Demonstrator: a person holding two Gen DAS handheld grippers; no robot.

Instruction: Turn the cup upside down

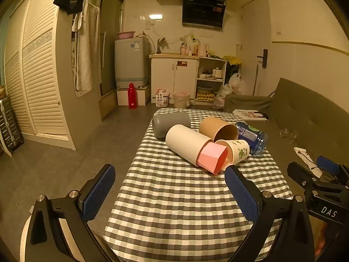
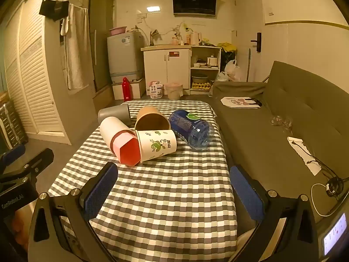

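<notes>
Several cups lie on their sides on the checked table [image 1: 174, 196]: a grey cup [image 1: 170, 124], a white cylinder cup [image 1: 185, 142], a pink faceted cup [image 1: 212, 157] with its base inside the white one's mouth, a brown cup [image 1: 218, 128] and a paper cup with a green print [image 1: 237, 152]. The right wrist view shows the same pile: the pink cup [image 2: 127, 149], the paper cup [image 2: 157, 144], the brown cup [image 2: 151, 119]. My left gripper [image 1: 170, 194] is open and empty, short of the pile. My right gripper [image 2: 172, 192] is open and empty, also short of it.
A blue water bottle [image 1: 253, 137] lies at the pile's right. A grey sofa [image 2: 272, 131] runs along the table's right side, with cables [image 2: 327, 185] on it. The right gripper's body [image 1: 322, 187] sits at the left view's right edge. Floor drops off left of the table.
</notes>
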